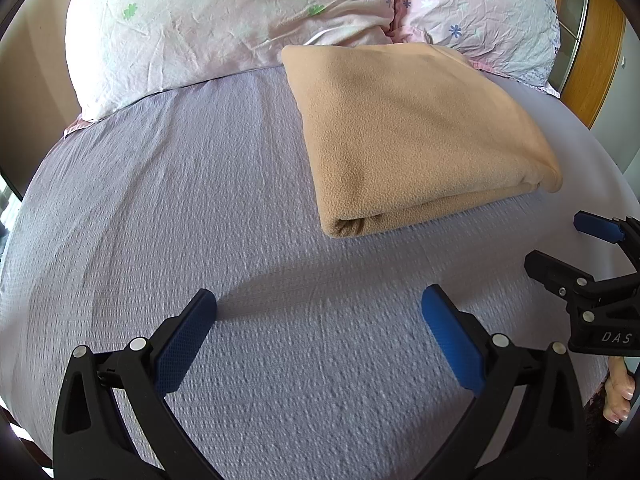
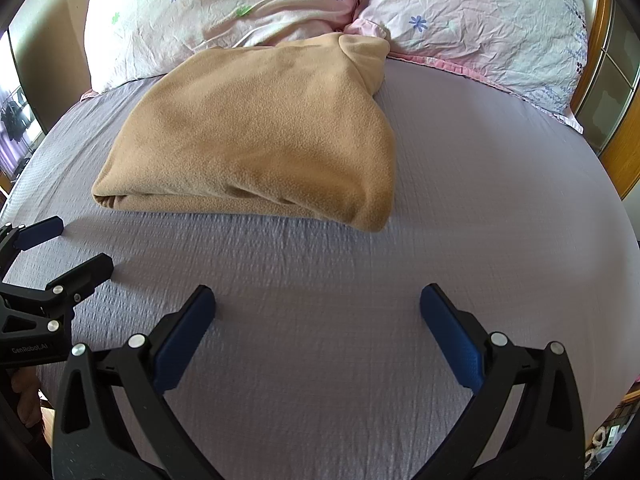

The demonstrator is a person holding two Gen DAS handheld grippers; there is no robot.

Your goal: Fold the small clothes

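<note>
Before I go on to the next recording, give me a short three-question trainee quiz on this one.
1. True or false: the tan fleece lies folded on the bed sheet.
2. What does the left claw hold?
3. The fleece's far edge reaches: A) the pillows B) the wooden frame C) the right claw

Key: 1 true; 2 nothing, it is open; 3 A
</note>
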